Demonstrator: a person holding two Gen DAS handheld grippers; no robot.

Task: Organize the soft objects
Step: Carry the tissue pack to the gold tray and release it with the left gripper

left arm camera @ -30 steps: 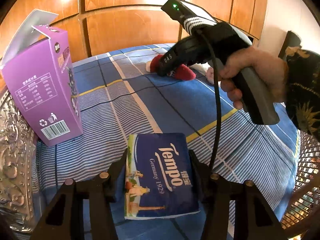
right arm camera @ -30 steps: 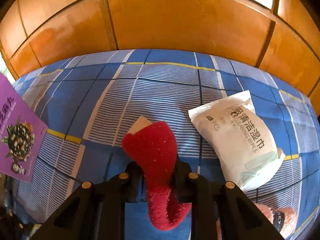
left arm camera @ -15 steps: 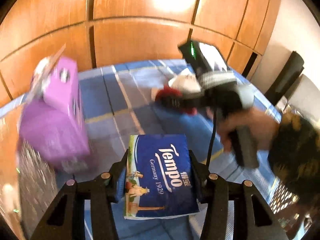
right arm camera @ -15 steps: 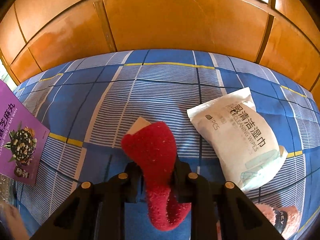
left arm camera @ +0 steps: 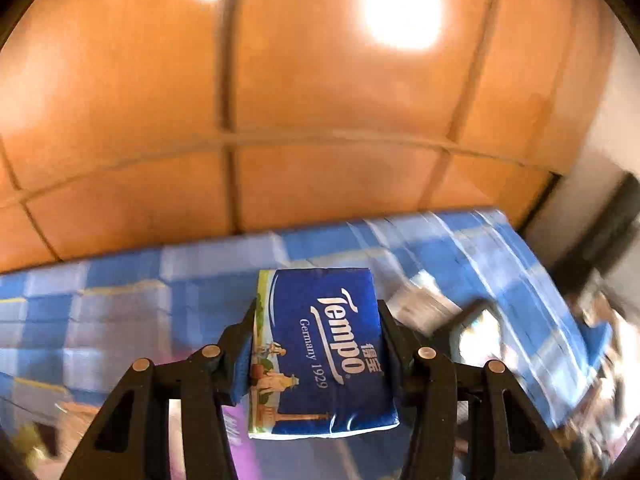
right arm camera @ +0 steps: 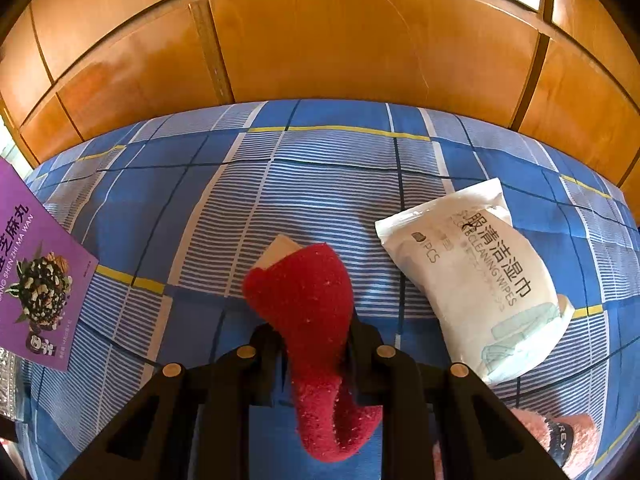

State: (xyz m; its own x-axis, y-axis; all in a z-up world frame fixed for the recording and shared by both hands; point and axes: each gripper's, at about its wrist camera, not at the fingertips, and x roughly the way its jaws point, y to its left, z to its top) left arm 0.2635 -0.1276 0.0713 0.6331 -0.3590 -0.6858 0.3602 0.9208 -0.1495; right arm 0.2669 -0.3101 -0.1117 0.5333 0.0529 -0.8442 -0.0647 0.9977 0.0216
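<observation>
My left gripper [left arm camera: 318,340] is shut on a blue Tempo tissue pack [left arm camera: 320,352] and holds it lifted above the blue checked bedspread [left arm camera: 120,300]; this view is motion-blurred. My right gripper [right arm camera: 314,344] is shut on a red fuzzy sock [right arm camera: 312,320], which droops over the bedspread [right arm camera: 320,184]. A white pack of cleaning wipes [right arm camera: 476,276] lies right of the sock. A pink fuzzy sock [right arm camera: 560,436] lies at the lower right.
A purple box [right arm camera: 32,280] stands at the left edge in the right wrist view; a purple patch [left arm camera: 240,440] shows under the left gripper. An orange wooden panelled wall [right arm camera: 320,40] runs behind the bed. Blurred dark objects [left arm camera: 600,248] sit to the right.
My left gripper has swung up and to the right with the tissue pack; the purple box and right hand left its view. The right gripper holds the red sock nearly still.
</observation>
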